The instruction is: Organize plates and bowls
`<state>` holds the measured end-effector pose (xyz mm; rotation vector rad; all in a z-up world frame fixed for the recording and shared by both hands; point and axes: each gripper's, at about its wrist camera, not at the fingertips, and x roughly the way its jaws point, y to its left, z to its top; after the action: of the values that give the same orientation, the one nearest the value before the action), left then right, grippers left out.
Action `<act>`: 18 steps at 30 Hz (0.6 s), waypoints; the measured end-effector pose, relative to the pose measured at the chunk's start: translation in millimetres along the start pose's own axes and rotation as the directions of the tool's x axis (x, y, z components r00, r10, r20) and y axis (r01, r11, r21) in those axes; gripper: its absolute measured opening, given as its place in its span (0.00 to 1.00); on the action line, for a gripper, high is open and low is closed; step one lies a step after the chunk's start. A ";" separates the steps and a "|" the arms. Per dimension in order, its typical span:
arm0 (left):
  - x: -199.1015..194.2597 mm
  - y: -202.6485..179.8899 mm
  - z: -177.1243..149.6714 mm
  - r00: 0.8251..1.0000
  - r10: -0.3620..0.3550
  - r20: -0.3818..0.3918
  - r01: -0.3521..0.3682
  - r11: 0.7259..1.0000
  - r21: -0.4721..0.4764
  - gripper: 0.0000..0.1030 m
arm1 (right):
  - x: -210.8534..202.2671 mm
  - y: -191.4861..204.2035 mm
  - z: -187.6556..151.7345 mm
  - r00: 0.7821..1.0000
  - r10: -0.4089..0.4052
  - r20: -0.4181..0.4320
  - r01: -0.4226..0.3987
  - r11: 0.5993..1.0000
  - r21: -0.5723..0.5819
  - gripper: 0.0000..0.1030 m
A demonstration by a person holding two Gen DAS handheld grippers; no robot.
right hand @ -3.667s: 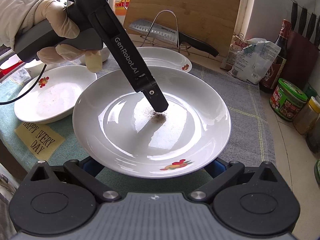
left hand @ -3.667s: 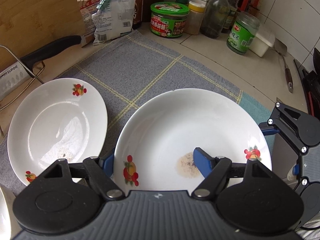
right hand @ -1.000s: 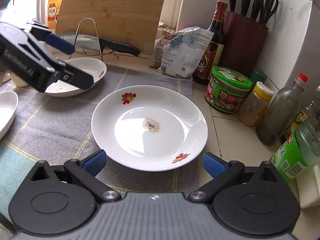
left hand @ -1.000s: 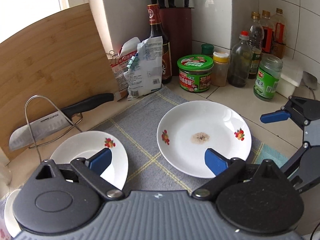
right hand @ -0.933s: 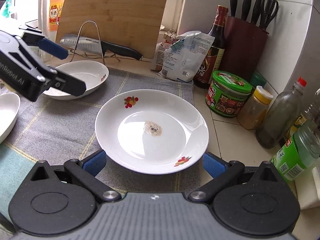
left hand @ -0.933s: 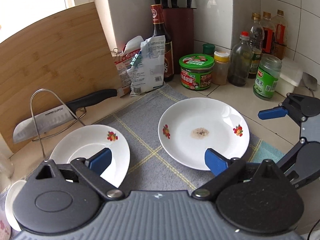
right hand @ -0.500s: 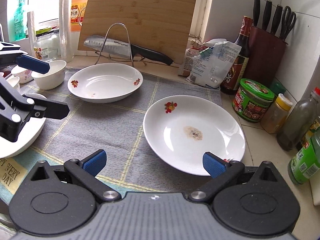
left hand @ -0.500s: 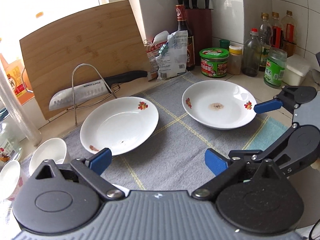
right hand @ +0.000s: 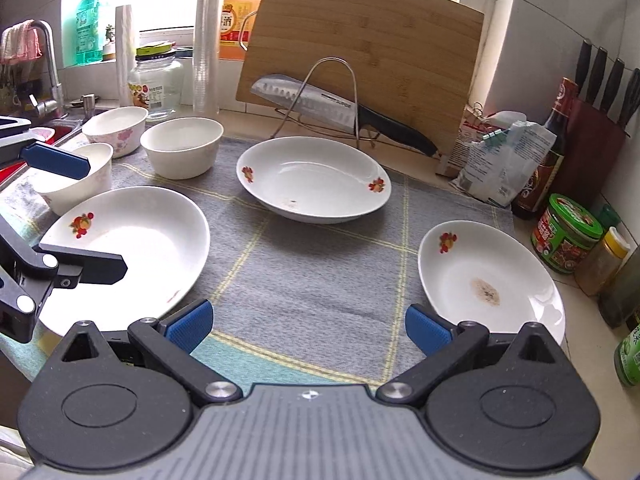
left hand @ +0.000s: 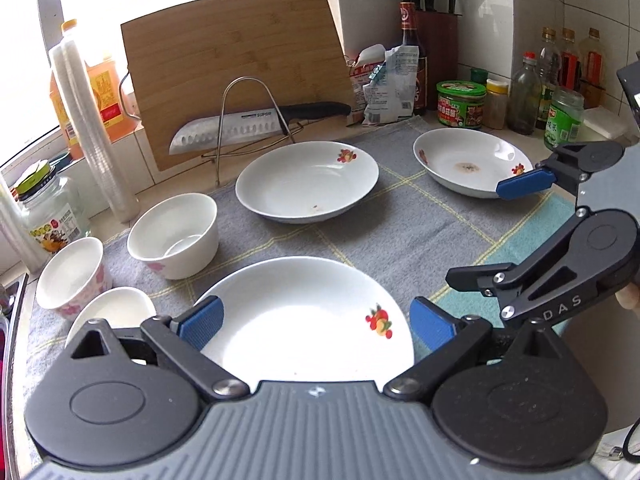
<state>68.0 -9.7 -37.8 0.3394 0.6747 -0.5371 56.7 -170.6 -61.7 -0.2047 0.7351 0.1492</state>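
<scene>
Three white flower-print plates lie apart on a grey checked cloth (right hand: 304, 280). The near-left plate (left hand: 304, 320) sits below my left gripper (left hand: 316, 324), which hovers open with nothing held. The middle plate (left hand: 308, 180) lies in front of the knife rack. The stained plate (right hand: 488, 276) is at the right, just beyond the right finger of my right gripper (right hand: 308, 326), which is open over bare cloth. Three white bowls (right hand: 182, 152) (right hand: 116, 124) (right hand: 76, 188) cluster at the back left. Each gripper shows in the other's view: right gripper (left hand: 500, 232), left gripper (right hand: 76, 216).
A cleaver on a wire rack (right hand: 320, 96) stands before a leaning cutting board (right hand: 360, 40). Jars and bottles (right hand: 568, 236), food bags (right hand: 504, 160) and a knife block (right hand: 600, 136) line the right wall. A stack of plastic cups (right hand: 206, 40), a glass jar and a faucet (right hand: 44, 60) are at the left.
Both grippers have drawn back and upward from the stained plate, which stays on the cloth at the right. The views widened to take in the near plate and the bowls. Both stay open.
</scene>
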 end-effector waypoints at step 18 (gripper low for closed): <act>-16.2 48.8 -84.0 0.989 -0.061 -0.136 0.060 0.998 -0.012 0.96 | 43.1 72.6 21.6 0.990 0.094 -0.102 -0.089 0.995 0.054 1.00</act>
<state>43.5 74.5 -82.6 0.3515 0.8213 -0.5720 87.3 -92.4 -85.0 -0.1326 0.8515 0.2089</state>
